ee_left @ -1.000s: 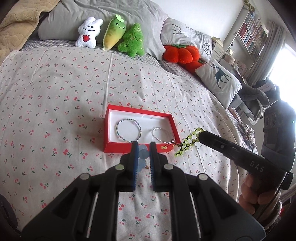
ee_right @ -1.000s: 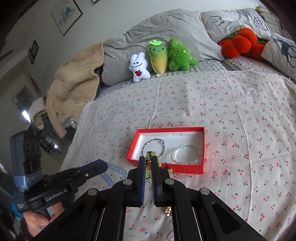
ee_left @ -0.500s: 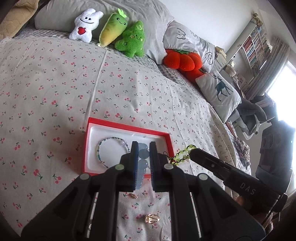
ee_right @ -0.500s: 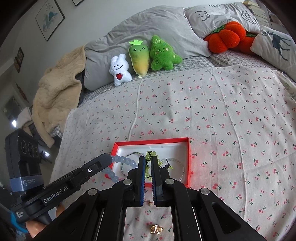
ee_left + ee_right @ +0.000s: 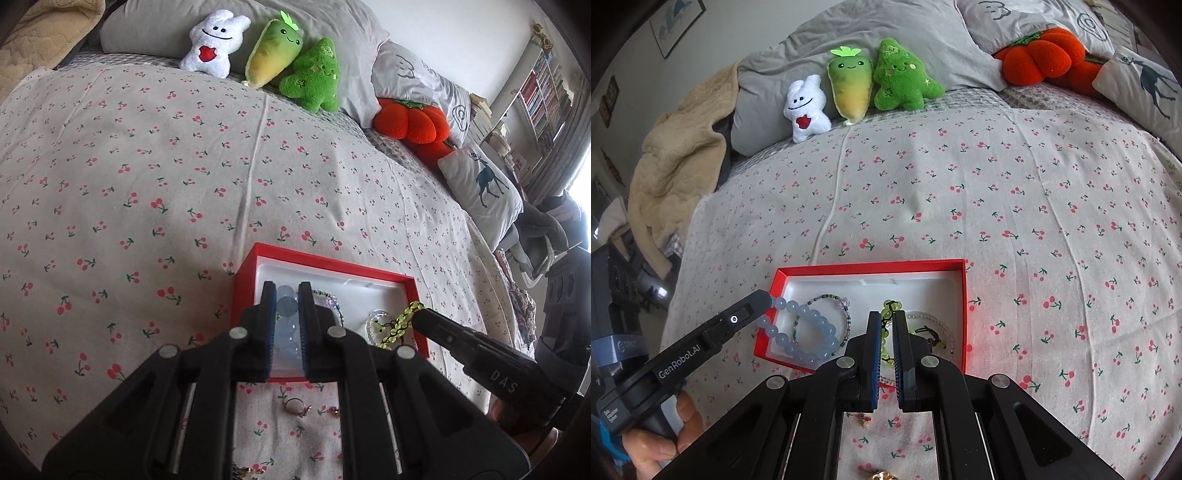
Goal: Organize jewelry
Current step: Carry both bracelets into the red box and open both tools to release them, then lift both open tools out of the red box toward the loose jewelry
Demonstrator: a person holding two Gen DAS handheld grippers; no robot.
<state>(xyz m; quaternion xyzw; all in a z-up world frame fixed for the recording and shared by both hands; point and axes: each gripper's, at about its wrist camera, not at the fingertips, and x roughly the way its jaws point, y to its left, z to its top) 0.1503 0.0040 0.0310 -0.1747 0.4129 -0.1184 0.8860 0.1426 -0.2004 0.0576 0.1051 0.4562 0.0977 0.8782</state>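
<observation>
In the right wrist view the jewelry box lies on the bed, low in the frame and left of centre. Inside it, a thin beaded bracelet lies in the left half and a clear bracelet in the right half. The left hand-held gripper reaches in from the lower left, its large-bead bracelet hanging over the box's left half. The right hand-held gripper stands over the box's near edge at bottom centre, with a small-bead bracelet between its jaws. Rings lie on the bed nearer the camera than the box. Three plush toys lean against the pillows along the top of the frame.
</observation>
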